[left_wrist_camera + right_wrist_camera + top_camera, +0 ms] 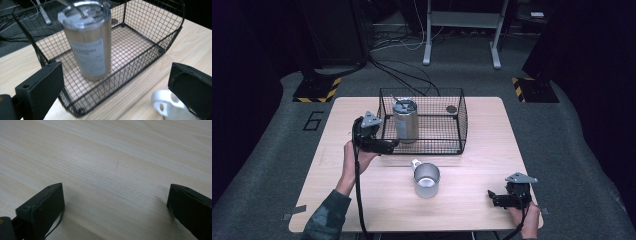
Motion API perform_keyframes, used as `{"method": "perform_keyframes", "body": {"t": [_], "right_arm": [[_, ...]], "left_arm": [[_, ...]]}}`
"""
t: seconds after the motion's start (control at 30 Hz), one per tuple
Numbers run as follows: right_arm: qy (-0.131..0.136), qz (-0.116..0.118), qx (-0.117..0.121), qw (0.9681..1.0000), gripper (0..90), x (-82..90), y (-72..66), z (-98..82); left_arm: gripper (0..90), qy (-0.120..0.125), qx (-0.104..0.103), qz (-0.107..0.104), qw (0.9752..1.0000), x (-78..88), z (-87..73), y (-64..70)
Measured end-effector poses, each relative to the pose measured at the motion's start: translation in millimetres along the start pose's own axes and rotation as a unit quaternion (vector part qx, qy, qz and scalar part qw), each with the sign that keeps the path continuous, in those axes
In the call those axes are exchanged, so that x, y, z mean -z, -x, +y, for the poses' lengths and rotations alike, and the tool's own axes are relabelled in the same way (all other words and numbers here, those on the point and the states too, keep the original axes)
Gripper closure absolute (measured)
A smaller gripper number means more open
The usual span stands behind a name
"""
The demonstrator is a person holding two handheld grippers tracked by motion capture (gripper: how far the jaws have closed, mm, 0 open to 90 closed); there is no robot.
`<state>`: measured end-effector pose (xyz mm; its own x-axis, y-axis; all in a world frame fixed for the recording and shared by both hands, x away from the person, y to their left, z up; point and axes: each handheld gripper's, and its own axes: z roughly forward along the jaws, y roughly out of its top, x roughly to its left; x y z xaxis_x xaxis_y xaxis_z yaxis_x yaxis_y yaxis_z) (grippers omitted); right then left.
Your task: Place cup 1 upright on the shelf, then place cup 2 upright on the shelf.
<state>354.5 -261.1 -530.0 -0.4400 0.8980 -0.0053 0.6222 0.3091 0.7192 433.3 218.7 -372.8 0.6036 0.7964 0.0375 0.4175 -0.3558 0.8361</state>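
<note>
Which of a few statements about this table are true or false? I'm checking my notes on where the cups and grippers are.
1. The steel tumbler stands upright inside the wire basket. True.
2. The metal mug is in the basket too. False: it stands on the table in front of the basket.
3. The left gripper is shut on the tumbler. False: it is open, at the basket's near left corner, holding nothing.
4. The right gripper is open over bare wood. True.
5. The tumbler has a lid on. True.
</note>
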Motion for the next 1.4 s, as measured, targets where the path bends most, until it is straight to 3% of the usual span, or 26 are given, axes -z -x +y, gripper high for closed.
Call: {"method": "perform_keyframes", "body": {"t": [0.37, 0.53, 0.6, 0.83, 1.0, 1.13, 1.23, 1.4], "right_arm": [[0.0, -0.002, 0.0, 1.0, 0.0, -0.9, -0.2, 0.7], [0.001, -0.007, -0.001, 1.0, 0.0, -0.9, -2.8, 1.2], [0.001, -0.005, 0.001, 1.0, 0.0, -1.3, -1.3, 1.4], [0.002, -0.005, 0.001, 1.0, 0.0, -1.4, -1.1, 1.4], [-0.001, -0.006, -0.003, 1.0, 0.0, -1.3, -2.2, 1.4], [0.001, -0.005, -0.005, 1.0, 0.0, -1.6, -2.2, 1.4], [0.001, -0.004, -0.005, 1.0, 0.0, -1.7, -2.2, 1.5], [0.005, -0.013, 0.0, 0.9999, 0.0, -1.5, -3.8, 1.3]], "left_arm": [[0.2, -0.015, 0.02, 0.002, 0.9997, 12.2, -45.1, -2.4], [0.3, -0.033, 0.031, 0.003, 0.999, 12.1, -68.6, -4.2], [0.3, -0.043, 0.038, 0.004, 0.9984, 9.5, -83.9, -4.9], [0.3, -0.058, 0.056, 0.012, 0.9966, 3.1, -111.1, -6.0], [0.3, -0.075, 0.082, 0.013, 0.9937, -7.5, -141.4, -10.0], [0.2, -0.089, 0.09, 0.015, 0.9919, -16.1, -158.3, -13.7], [0.2, -0.08, 0.098, 0.018, 0.9918, -18.4, -165.9, -15.1], [0.2, -0.084, 0.092, 0.028, 0.9918, -21.7, -171.4, -15.6]]}}
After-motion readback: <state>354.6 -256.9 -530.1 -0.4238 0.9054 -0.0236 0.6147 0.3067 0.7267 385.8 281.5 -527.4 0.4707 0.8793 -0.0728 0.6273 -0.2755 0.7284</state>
